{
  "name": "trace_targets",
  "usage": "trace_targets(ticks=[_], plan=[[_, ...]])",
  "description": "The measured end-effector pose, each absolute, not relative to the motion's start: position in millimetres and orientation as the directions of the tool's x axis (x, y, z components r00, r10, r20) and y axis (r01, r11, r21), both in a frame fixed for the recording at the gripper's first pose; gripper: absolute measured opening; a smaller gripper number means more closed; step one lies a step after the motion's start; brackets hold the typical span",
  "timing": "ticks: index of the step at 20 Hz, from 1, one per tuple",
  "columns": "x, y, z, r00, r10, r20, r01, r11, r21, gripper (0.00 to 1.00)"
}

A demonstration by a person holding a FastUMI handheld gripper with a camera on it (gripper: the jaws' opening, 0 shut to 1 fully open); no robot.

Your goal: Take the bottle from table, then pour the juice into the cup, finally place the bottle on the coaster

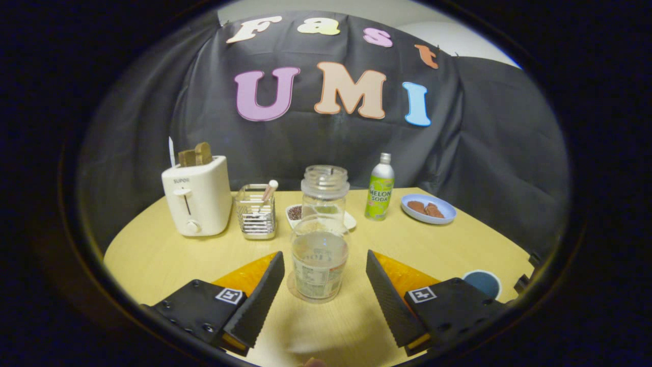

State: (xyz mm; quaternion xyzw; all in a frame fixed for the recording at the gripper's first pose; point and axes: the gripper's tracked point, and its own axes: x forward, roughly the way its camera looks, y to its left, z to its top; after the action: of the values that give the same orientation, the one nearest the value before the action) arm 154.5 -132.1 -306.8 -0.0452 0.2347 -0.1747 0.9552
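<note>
A clear bottle with a label and pale liquid stands upright on the yellow table. It is between my fingers, with a gap on each side. A faint tan ring shows around its base. My gripper is open and touches nothing. Directly behind the bottle rises a clear jar-like cup with a threaded open mouth; its base is hidden. A round blue coaster lies on the table just beyond the right finger, near the table's edge.
At the back stand a white toaster with bread slices, a wire holder, a small white dish, a green soda bottle and a blue plate with brown food.
</note>
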Motion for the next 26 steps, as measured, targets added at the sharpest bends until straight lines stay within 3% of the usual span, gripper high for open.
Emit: trace_targets(ticks=[14,26], plan=[[82.4,-71.1,-91.9,0.961,-0.204,-0.188,0.188,0.977,-0.100,1.00],[47.2,-50.0,-30.8,0.987,-0.126,-0.102,0.121,0.991,-0.055,1.00]])
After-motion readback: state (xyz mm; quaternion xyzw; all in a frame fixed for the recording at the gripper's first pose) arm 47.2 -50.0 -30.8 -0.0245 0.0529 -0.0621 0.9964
